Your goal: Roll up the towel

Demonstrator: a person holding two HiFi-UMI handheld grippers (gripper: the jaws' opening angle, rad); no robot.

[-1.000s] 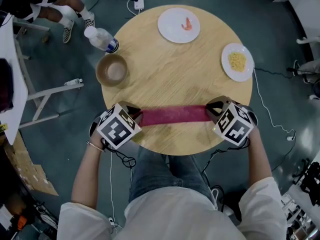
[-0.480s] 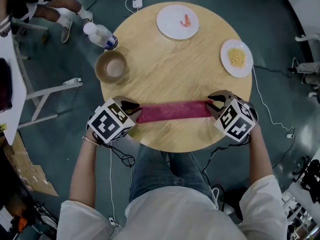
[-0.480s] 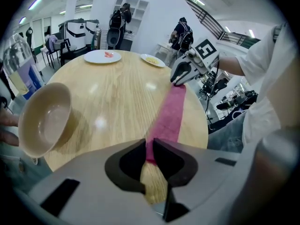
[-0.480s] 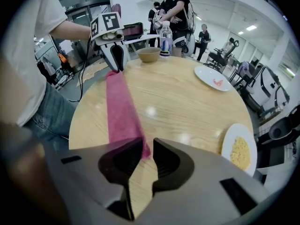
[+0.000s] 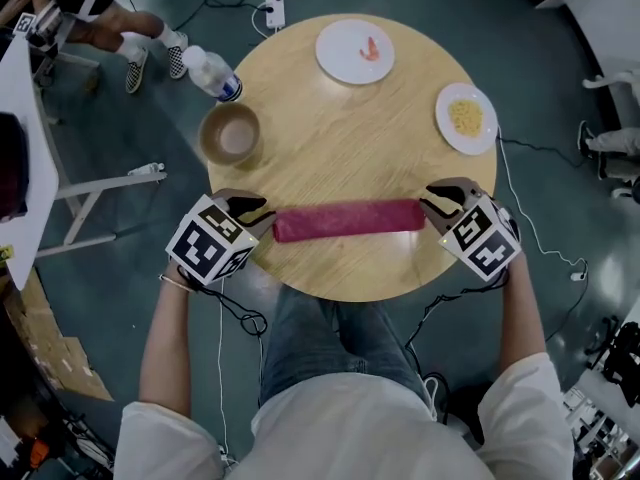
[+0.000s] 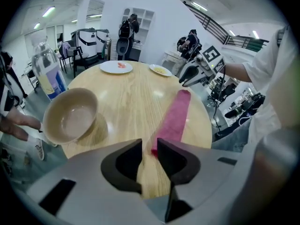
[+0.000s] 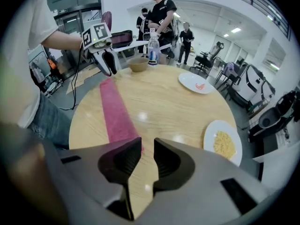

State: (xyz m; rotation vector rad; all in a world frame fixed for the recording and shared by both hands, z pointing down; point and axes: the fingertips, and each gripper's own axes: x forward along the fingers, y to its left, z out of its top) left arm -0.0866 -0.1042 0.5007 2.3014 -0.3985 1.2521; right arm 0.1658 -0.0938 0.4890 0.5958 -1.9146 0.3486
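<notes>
Since their jaws have just been opening, my left gripper (image 6: 149,153) and right gripper (image 7: 147,156) each show a narrow gap with nothing pinched. The towel (image 5: 349,219) lies as a red roll between them, along the table (image 5: 340,138) edge nearest me. Freed, it may spring loose, or a tip could snag an end. The jaws hide both ends, so I cannot judge its tightness.
</notes>
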